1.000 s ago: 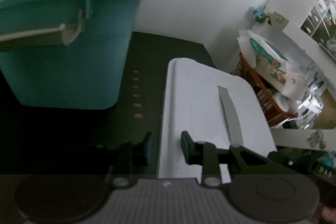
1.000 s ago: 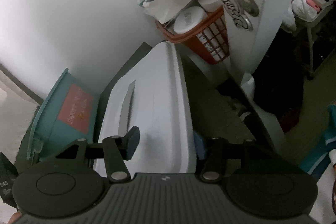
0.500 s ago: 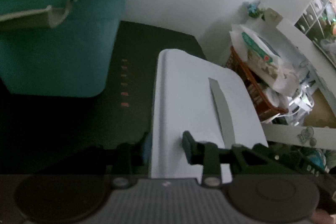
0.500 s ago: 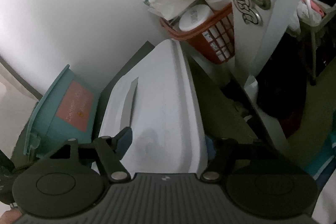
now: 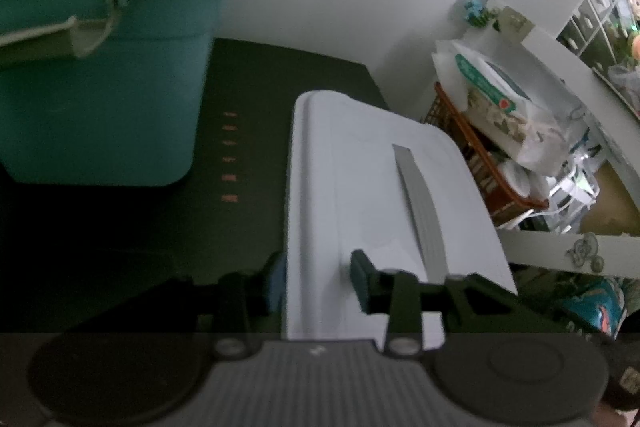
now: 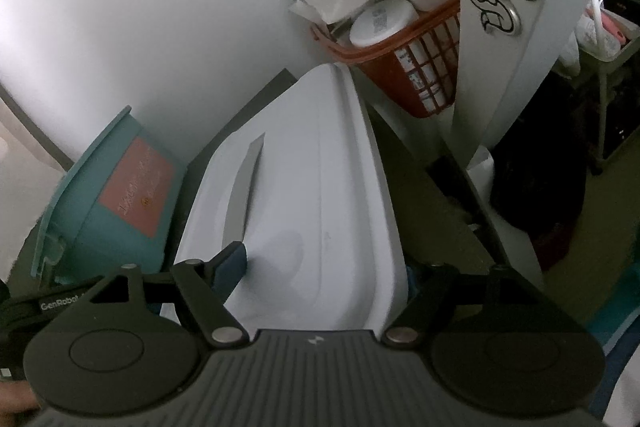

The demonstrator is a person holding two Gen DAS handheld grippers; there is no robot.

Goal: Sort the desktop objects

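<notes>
Item: white board [image 5: 360, 187], flat on dark desk [image 5: 248, 99], right of teal bin [image 5: 100, 87]; knife blade [image 5: 420, 203] on top.
Left gripper [image 5: 316, 277]: jaws straddle board's left edge, not closed.
Right gripper [image 6: 324, 267]: wide apart, astride right edge.
Risk: uneven lift tilts board, blade slides off.

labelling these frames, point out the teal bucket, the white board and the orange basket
teal bucket [image 5: 100, 107]: left wrist view, on its front wall.
white board [image 6: 320, 187]: right wrist view, on its bare top face.
orange basket [image 6: 424, 67]: right wrist view, on its lattice side.

right gripper [image 6: 324, 269] straddling white lid [image 6: 316, 187]
</notes>
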